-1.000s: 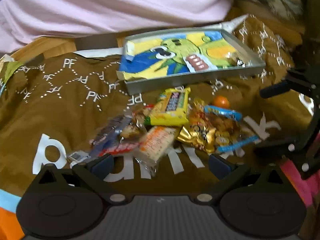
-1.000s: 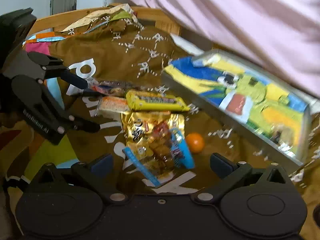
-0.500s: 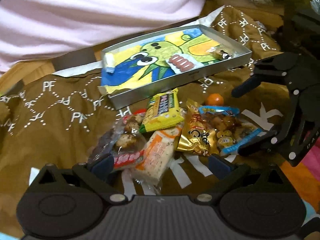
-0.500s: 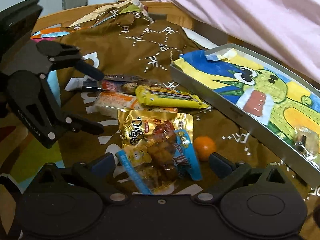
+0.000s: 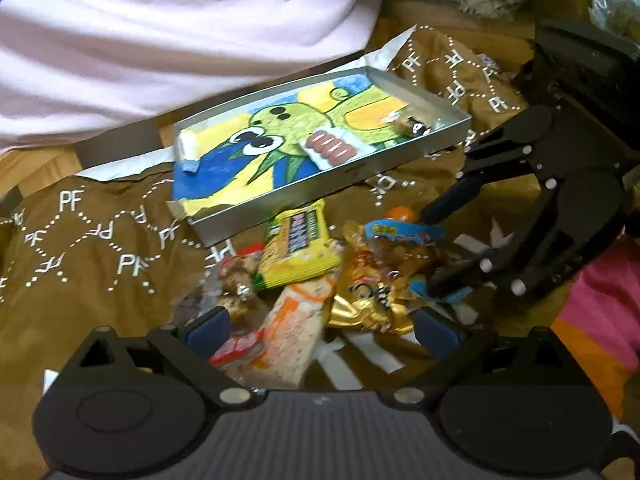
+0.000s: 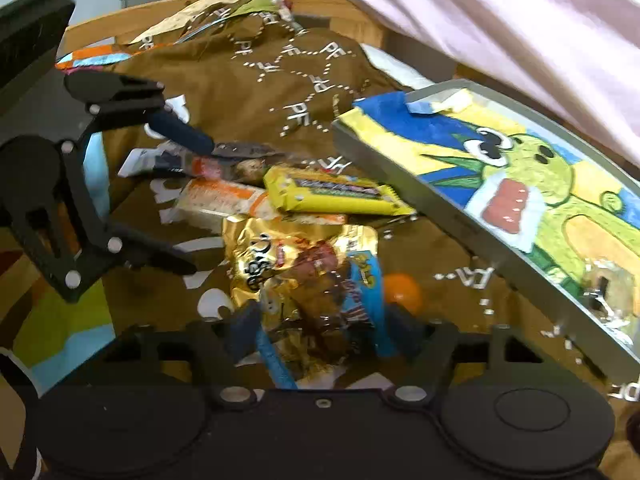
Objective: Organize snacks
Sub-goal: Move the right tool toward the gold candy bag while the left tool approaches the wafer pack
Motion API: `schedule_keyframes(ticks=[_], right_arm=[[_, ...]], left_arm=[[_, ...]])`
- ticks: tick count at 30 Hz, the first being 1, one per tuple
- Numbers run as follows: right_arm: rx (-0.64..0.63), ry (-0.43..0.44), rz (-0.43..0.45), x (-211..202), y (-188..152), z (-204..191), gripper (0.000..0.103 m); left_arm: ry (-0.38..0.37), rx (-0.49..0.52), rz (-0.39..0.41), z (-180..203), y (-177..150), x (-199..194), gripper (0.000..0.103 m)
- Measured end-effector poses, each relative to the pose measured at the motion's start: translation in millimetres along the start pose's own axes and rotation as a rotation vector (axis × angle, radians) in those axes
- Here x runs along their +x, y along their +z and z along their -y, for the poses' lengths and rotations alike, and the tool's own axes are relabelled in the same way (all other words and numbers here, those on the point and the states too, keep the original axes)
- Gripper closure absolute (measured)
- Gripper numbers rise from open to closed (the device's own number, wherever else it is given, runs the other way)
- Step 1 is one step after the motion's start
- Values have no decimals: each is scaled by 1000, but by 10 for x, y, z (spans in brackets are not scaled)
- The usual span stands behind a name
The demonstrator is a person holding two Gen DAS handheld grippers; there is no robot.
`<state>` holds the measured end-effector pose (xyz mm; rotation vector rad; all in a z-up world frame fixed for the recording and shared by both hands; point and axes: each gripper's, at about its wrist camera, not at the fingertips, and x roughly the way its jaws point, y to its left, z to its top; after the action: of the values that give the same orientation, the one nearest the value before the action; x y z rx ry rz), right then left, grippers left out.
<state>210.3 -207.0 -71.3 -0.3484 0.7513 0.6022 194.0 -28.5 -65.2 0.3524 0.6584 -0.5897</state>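
Both tools sit low over a heap of snacks on a brown cloth (image 5: 100, 288) printed with white "PF" letters. Seen from the left wrist camera, the right hand-held gripper (image 5: 436, 248) enters from 3 o'clock with its jaws apart, straddling the blue-edged end of the gold snack bag (image 5: 372, 280); whether the pads touch the bag I cannot tell. In the right wrist view the same bag (image 6: 304, 268) lies between the two fingers, with a small orange ball (image 6: 402, 292) just beside it at 3 o'clock. The left hand-held gripper (image 6: 192, 204) comes in from 9 o'clock, jaws spread wide, its upper finger over a dark wrapper (image 6: 240, 152) and an orange-and-white pack (image 6: 220, 200) between the fingers. A yellow bar (image 5: 298, 252) lies atop the heap, just below the silver tray (image 5: 280, 208), whose floor shows a green cartoon drawing. Someone's pink shirt (image 5: 160, 40) fills 12 o'clock.
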Motion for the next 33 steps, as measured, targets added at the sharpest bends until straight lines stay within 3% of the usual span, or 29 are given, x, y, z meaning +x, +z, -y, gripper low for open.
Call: schedule_keyframes(ticks=[1, 2, 8, 12, 15, 19, 26, 31, 33], right_arm=[[-1, -17, -7, -5, -2, 22, 74], [4, -22, -20, 1, -8, 48, 77], [40, -17, -33, 1, -58, 148, 73], [65, 11, -3, -28, -55, 183, 35], [92, 33, 16, -33, -43, 203, 29], [137, 40, 24, 51, -25, 214, 29], [164, 10, 30, 178, -38, 183, 28], [147, 18, -5, 144, 1, 175, 47], [136, 23, -19, 125, 6, 174, 49]], left_arm=[[-15, 0, -3, 0, 6, 23, 7], [-25, 3, -10, 4, 13, 50, 10], [-55, -6, -32, -58, 63, 208, 18], [-123, 24, -76, -143, 111, 267, 17], [-164, 57, -103, -199, 129, 279, 17], [-142, 68, -126, -256, 138, 315, 28], [-120, 88, -122, -207, 178, 327, 34], [-112, 93, -142, -158, 186, 328, 34], [-108, 95, -151, -139, 194, 319, 34]])
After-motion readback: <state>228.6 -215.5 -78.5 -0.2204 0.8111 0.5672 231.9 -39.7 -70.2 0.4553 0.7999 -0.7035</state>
